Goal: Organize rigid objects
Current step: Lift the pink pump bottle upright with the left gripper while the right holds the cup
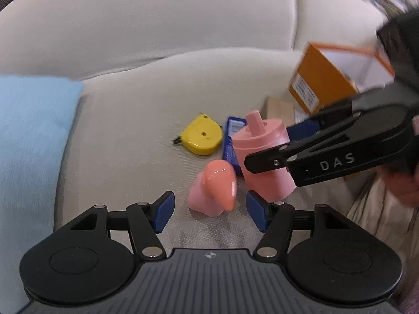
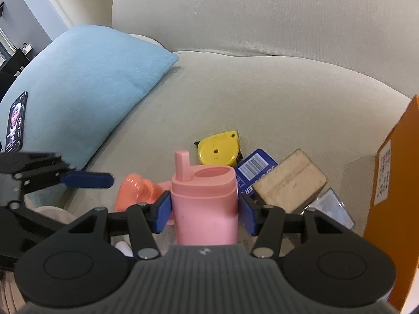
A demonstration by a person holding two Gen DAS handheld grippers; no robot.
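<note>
pink bottle [image 2: 207, 204] upright on sofa [image 2: 262, 99], right gripper [image 2: 205, 209] clamped on it. left gripper [image 1: 209, 210] apart, empty; cap [image 1: 214, 188] just ahead at 12 o'clock. next: left closes on cap.

A home living room: beige sofa [image 2: 262, 26] (blue cushion [image 2: 86, 83] on it), phone [image 2: 16, 123].

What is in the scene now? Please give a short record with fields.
surface: beige sofa seat
left hand-held gripper: open, holds nothing, pink-and-coral piece lies just ahead of its pads
right hand-held gripper: shut on pink bottle, upright
nearby: yellow tape measure, blue box, wooden block, orange box
cushion: light blue pillow, phone on it
</note>
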